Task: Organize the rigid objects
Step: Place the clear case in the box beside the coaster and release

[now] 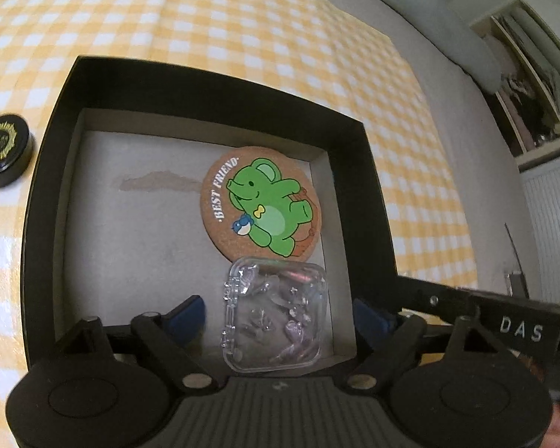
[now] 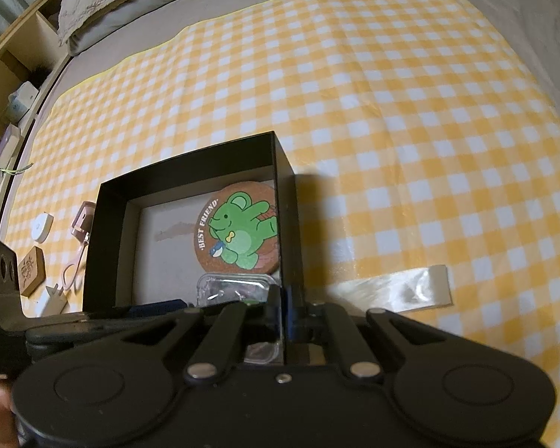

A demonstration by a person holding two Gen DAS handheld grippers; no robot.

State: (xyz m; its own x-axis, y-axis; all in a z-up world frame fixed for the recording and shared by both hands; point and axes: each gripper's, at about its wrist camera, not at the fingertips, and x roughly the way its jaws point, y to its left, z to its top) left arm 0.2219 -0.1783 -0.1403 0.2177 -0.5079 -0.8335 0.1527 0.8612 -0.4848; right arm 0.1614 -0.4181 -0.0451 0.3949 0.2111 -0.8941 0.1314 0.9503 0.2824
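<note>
A black box point(image 1: 44, 171) with a grey floor sits on the yellow checked cloth. Inside lie a round cork coaster point(image 1: 259, 205) with a green bear and a clear plastic case point(image 1: 276, 317) just in front of it. My left gripper point(image 1: 276, 317) is open, its blue pads on either side of the clear case without touching it. In the right wrist view the box point(image 2: 108, 231), the coaster point(image 2: 239, 229) and the case point(image 2: 235, 285) show again. My right gripper point(image 2: 285, 306) is shut on the box's right wall.
A black round tin point(image 1: 5, 155) with gold print lies left of the box. In the right wrist view a white disc point(image 2: 41, 227), a wooden block point(image 2: 31, 270), a pink charger with cable point(image 2: 82, 224) and a clear wrapper point(image 2: 395, 291) lie on the cloth. Shelves stand far left.
</note>
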